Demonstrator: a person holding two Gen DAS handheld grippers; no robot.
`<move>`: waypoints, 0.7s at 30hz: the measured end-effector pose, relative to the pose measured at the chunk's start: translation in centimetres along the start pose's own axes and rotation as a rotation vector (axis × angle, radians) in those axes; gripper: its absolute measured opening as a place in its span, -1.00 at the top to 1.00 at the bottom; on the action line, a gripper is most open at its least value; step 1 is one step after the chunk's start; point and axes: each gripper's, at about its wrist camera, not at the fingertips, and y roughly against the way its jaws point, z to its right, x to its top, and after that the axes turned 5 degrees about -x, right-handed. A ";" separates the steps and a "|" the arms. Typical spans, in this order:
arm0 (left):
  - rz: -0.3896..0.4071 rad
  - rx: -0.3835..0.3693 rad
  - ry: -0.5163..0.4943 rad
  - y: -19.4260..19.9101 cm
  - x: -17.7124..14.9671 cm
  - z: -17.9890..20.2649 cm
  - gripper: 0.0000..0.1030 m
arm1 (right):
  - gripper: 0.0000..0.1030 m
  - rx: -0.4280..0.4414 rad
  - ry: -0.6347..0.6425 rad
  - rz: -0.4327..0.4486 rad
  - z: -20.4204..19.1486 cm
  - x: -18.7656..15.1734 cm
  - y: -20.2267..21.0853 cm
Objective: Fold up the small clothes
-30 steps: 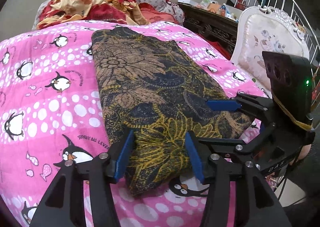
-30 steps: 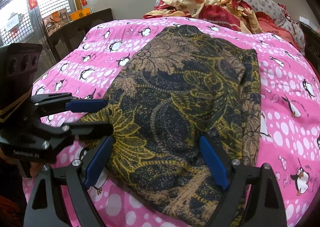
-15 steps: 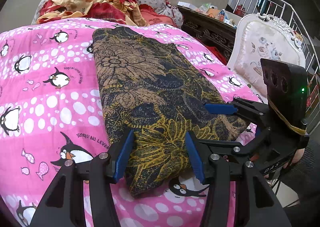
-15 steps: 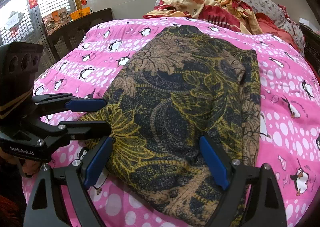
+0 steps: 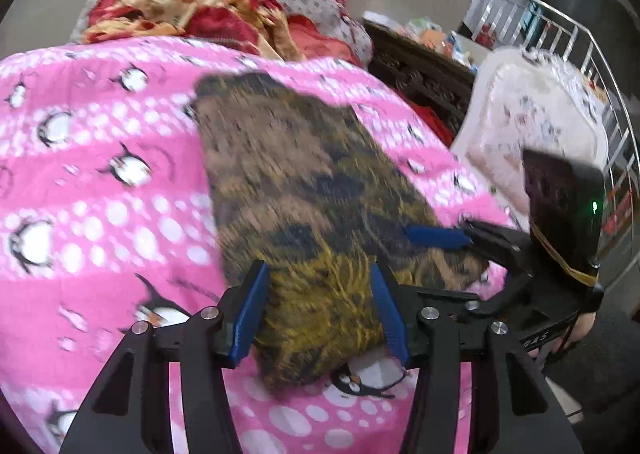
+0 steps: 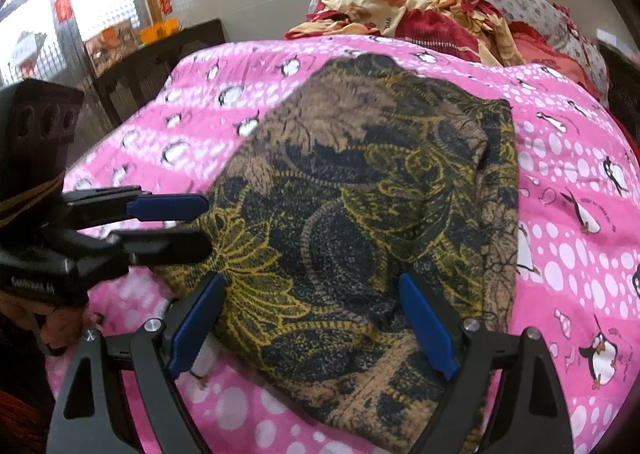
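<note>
A folded dark cloth [image 6: 360, 214] with a yellow and brown flower print lies lengthwise on the pink penguin blanket [image 6: 568, 254]. The same cloth [image 5: 304, 190] is blurred in the left wrist view. My left gripper [image 5: 320, 318] is narrowly set, with its blue pads against the cloth's near left corner fold. From the right wrist view, the left gripper [image 6: 206, 226] shows its fingers stacked at the cloth's edge. My right gripper [image 6: 312, 330] stands wide over the near edge of the cloth; its jaws are closing and the pads are clear of the fabric. The right gripper [image 5: 432, 254] also shows from the side.
A heap of red and orange clothes [image 6: 420, 18] lies on a flowered pillow at the head of the bed. To the right stand a white padded chair [image 5: 532, 126] and metal railing [image 5: 580, 54]. A dark wooden table [image 6: 152, 66] stands to the left.
The left gripper has shifted and rolled slightly, and its view is now blurred. The cloth corner stays between its pads. The right gripper holds its place.
</note>
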 end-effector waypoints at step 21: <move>-0.096 0.166 0.082 -8.2 7.9 -4.1 1.00 | 1.00 -0.062 -0.344 -0.062 9.0 5.7 -6.1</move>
